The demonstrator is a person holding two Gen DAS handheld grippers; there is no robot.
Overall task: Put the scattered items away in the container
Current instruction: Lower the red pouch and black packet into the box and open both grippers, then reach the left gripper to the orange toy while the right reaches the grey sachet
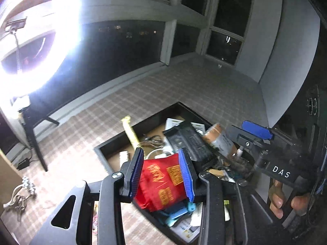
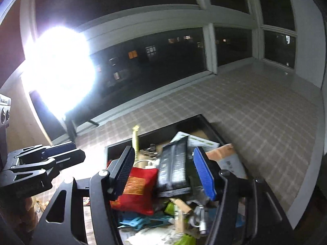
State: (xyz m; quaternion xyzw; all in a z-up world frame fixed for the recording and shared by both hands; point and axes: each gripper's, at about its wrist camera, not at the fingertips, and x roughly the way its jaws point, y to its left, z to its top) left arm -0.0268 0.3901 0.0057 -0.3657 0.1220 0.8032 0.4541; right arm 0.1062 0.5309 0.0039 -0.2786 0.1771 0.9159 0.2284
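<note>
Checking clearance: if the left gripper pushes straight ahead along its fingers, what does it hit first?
Most likely the red packet, lying between the left gripper pads atop the pile in the black container; depth is unclear.

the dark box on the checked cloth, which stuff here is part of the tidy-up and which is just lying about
Part of the job:
- dark rectangular box
- red foil pouch with gold print between the left gripper's blue pads
- flat black packet
- metal scissors

Just lying about:
- glaring ring light on a tripod
- dark window
</note>
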